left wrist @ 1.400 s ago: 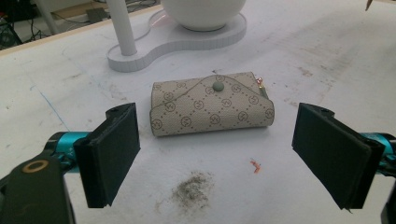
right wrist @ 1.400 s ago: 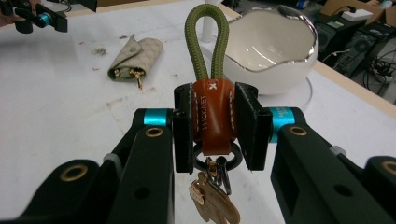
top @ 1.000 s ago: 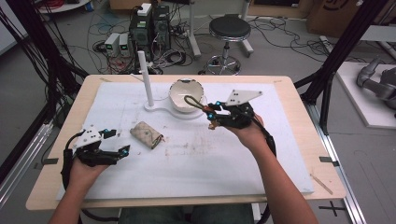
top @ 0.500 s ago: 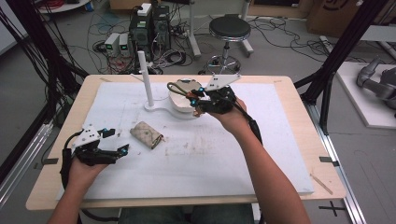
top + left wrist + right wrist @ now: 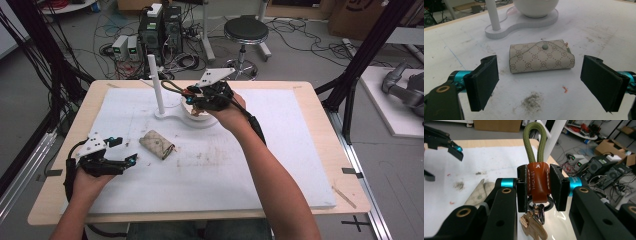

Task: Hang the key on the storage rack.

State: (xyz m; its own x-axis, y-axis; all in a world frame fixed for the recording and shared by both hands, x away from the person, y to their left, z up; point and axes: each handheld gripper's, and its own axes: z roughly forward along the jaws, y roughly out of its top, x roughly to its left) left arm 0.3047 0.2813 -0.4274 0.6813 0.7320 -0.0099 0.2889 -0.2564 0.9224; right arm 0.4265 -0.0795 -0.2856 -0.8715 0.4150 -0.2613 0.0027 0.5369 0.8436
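My right gripper [image 5: 538, 188] clamped the brown leather keychain with green rope loop [image 5: 537, 181]; my left gripper [image 5: 541, 82] gaped wide near the beige patterned pouch [image 5: 541, 56].

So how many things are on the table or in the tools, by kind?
Wallet: 1
Keychain: 1
White stand: 1
Total: 3
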